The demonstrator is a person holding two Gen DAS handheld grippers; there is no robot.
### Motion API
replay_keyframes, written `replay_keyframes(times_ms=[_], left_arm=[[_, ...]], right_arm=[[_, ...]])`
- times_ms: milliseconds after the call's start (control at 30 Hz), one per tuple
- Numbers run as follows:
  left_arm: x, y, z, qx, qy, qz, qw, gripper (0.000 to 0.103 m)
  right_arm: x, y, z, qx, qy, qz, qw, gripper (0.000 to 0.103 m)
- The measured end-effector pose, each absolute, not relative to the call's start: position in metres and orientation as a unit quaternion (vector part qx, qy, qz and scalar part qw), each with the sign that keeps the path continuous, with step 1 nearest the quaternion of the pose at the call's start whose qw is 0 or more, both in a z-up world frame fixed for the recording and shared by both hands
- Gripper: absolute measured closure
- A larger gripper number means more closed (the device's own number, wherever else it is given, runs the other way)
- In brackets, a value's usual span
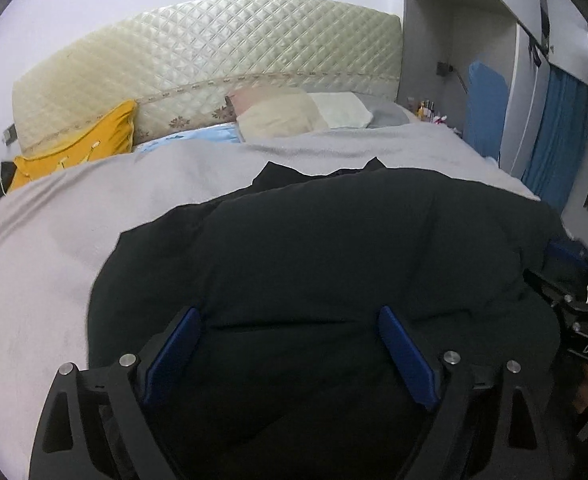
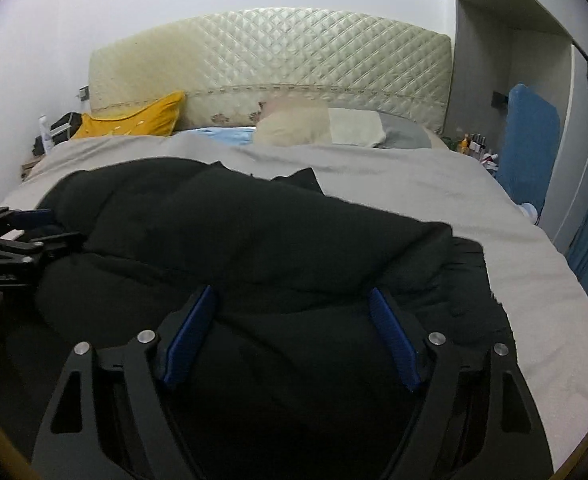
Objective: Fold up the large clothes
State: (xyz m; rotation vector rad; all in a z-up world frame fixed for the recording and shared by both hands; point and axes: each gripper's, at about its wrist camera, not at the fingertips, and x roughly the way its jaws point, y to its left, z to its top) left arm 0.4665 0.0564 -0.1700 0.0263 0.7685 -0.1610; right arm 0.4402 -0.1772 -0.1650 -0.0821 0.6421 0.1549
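**Mia:** What is the big thing here?

**Ben:** The bed point(image 1: 74, 216). It has a grey sheet and fills the middle of both views. On it lies the black coat point(image 1: 333, 248). The coat takes up the lower middle of each picture.

**Mia:** Is the coat heavy?

**Ben:** I think it is puffy and soft, like a thick winter coat. It looks fat, so it may spring back up when you fold it. It will flop and bend, not stay stiff. It won't break.

**Mia:** Where should we hold it?

**Ben:** At the edges near us, I guess, one side each. Grab a thick bunch, because a thin pinch could slip off.

**Mia:** What are the claws doing?

**Ben:** The left claw point(image 1: 288, 356) is wide open, with coat showing between its blue pads point(image 1: 174, 356). It holds nothing. The right claw point(image 2: 292, 336) is wide open too, over the coat.

**Mia:** And the small things?

**Ben:** A yellow pillow point(image 1: 82, 144) at the upper left, far from the coat.
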Motion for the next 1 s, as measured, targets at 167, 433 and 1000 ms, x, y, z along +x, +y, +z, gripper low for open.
replay_keyframes(times_ms=[167,433,1000], left_arm=[[0.476,0.057,-0.184,0.009,0.373,-0.079,0.924,0.011],[0.482,0.052,-0.199,0.019,0.369,-0.065,0.927,0.009],[0.361,0.071,-0.064,-0.007,0.333,-0.058,0.941,0.009]], right_arm=[[0.449,-0.177,-0.181,-0.054,0.315,0.079,0.944,0.022],[0.463,-0.181,-0.2,-0.033,0.324,0.097,0.94,0.021],[0.354,-0.193,-0.071,-0.006,0.299,0.094,0.95,0.02]])
